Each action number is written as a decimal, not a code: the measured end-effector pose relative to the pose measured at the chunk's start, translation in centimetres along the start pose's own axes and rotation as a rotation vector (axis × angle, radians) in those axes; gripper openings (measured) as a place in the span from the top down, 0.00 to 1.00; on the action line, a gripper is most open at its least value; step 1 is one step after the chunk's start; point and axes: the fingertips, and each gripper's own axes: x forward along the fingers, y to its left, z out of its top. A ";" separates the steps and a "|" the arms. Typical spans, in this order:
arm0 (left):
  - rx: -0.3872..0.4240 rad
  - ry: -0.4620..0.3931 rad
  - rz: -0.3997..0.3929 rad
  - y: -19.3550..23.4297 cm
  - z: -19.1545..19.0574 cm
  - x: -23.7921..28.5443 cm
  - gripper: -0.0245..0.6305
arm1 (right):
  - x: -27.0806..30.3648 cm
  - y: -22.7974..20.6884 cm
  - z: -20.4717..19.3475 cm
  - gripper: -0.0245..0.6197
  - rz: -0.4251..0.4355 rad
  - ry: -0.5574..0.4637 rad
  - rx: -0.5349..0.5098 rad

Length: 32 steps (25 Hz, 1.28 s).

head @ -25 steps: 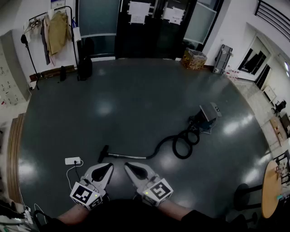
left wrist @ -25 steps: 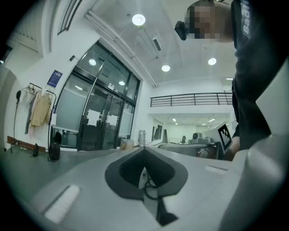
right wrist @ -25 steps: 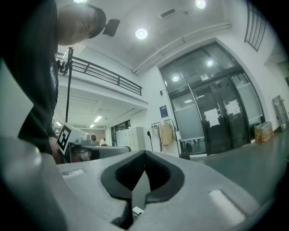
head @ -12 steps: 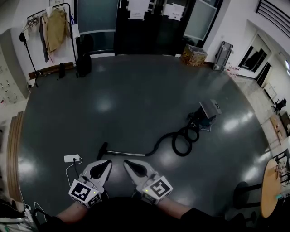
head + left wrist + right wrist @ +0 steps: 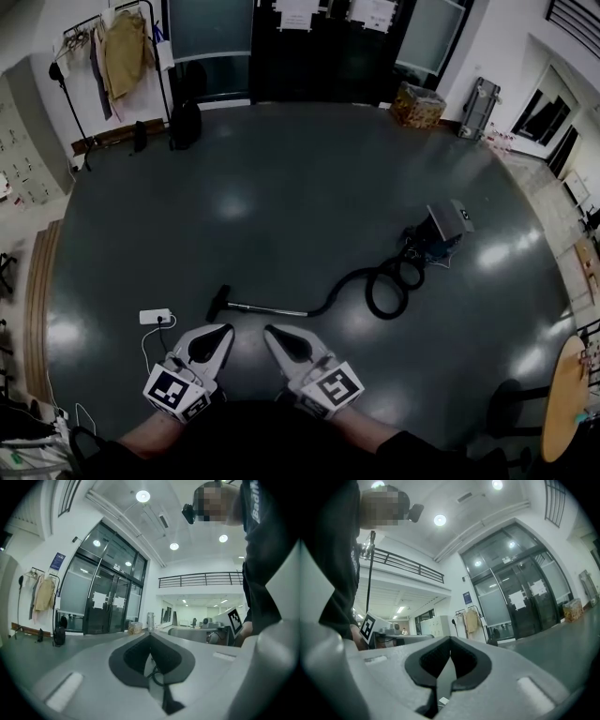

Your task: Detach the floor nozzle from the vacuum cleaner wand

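On the dark grey floor, ahead of both grippers: items listed from the floor nozzle (image 5: 217,303).

- Floor nozzle: black, lying on the floor, still joined to the wand (image 5: 269,308).
- Wand: slim metal tube; its long axis runs rightward from the nozzle, crosswise to the way the grippers point.
- Hose (image 5: 377,287): black, coiled, well right of the nozzle, leading on to the canister (image 5: 444,230) farther right.
- Left gripper (image 5: 223,330): jaws fully together, holding nothing. Its tips are near the nozzle and just short of it, so this is the nearer hand to it.
- Right gripper (image 5: 272,330): jaws likewise closed and empty, right of the nozzle, facing the wand's shaft.
- Power strip (image 5: 155,317): white, left of the nozzle, cable trailing.
- Coat rack (image 5: 120,56): far beyond the nozzle, by the wall.

Judgement: both pairs of jaws must open before either can grip.

Writing: no brand is legible on the vacuum. Paper notices on the glass doors (image 5: 323,47) are too small to read. White lettering on the person's dark shirt is cut off.
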 end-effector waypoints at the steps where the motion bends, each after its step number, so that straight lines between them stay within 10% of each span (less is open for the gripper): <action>1: 0.001 0.002 0.008 0.0 -0.1 0.4 0.96 | -0.2 -0.4 0.1 0.96 0.007 -0.007 -0.001; 14: 0.006 0.010 0.086 3.9 -1.0 2.5 0.96 | 2.1 -3.8 -2.8 0.96 0.023 0.087 0.057; 32: 0.069 0.049 -0.050 29.3 -3.2 5.7 0.96 | 20.1 -10.2 -10.1 0.93 -0.281 0.293 0.012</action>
